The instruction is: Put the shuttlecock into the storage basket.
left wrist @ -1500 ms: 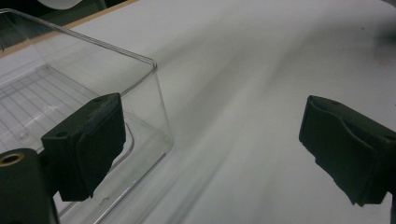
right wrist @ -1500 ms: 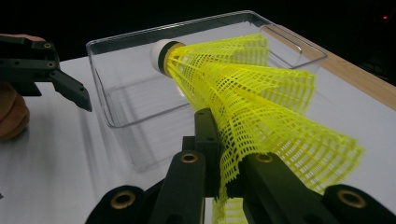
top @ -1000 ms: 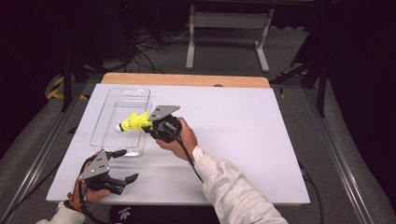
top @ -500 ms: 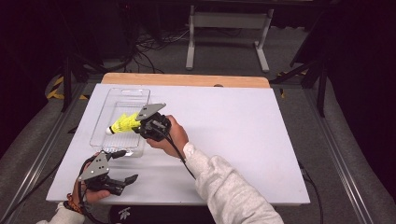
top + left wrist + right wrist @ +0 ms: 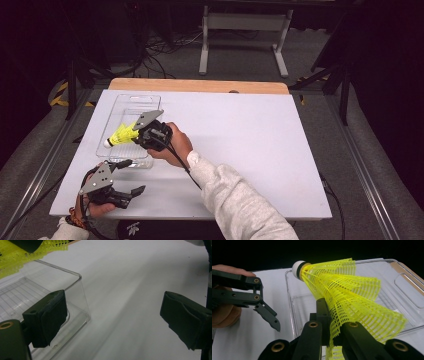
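Right gripper [image 5: 136,136] fingers clamped shut, arm extended; left gripper [image 5: 131,176] fingers spread, resting low.

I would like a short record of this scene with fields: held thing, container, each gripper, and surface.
held thing: yellow shuttlecock, pinched by its net skirt, white tip pointing away from the jaws
container: clear plastic tray, shuttlecock held over it
right gripper: shut on the shuttlecock
left gripper: open, holding nothing, beside the tray's near corner
surface: white table
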`<state>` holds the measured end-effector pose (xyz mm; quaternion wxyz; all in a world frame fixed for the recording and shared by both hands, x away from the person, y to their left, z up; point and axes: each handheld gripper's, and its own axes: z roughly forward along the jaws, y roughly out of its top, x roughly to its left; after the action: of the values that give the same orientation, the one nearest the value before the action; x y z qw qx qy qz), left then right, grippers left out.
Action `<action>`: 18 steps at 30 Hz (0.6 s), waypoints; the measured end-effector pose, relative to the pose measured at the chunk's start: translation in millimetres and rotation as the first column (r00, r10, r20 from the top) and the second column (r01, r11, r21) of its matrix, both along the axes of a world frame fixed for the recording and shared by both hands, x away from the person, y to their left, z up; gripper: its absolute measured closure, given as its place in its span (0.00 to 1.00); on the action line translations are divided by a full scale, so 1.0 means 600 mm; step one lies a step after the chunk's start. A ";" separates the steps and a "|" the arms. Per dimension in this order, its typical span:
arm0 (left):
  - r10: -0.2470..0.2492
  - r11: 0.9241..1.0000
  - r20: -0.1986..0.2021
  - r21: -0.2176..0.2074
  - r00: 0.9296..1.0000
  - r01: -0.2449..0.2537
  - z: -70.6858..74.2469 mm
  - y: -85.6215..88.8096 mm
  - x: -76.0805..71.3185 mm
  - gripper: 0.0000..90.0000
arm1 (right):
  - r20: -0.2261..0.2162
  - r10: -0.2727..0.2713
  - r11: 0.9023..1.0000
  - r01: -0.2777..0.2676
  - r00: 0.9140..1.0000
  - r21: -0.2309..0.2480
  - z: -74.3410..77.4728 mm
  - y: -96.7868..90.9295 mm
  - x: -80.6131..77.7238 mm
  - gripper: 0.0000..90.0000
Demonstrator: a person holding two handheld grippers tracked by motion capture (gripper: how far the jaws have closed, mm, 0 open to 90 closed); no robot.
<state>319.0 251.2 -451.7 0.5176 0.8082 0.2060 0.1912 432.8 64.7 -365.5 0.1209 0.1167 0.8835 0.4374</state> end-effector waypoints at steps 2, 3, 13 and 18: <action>0.000 1.000 0.003 0.007 1.000 0.000 0.000 0.000 0.000 0.09 | -0.001 0.001 1.000 -0.001 1.000 -0.006 -0.003 0.005 0.001 0.99; 0.001 1.000 0.008 0.002 1.000 -0.001 0.001 0.000 -0.001 0.09 | -0.001 0.004 1.000 -0.004 1.000 -0.009 -0.004 0.007 0.002 0.99; 0.001 1.000 0.002 -0.004 1.000 -0.001 0.001 0.001 -0.001 0.09 | -0.008 0.012 0.999 -0.012 1.000 -0.040 -0.012 0.022 0.012 0.99; 0.000 1.000 0.004 -0.002 1.000 0.000 0.001 0.003 -0.001 0.09 | -0.015 0.021 0.998 -0.022 1.000 -0.066 -0.017 0.032 0.018 0.99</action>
<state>318.3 252.9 -450.9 0.5187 0.8073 0.2052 0.1926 443.4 84.0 -375.9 0.1138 0.1062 0.8995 0.4083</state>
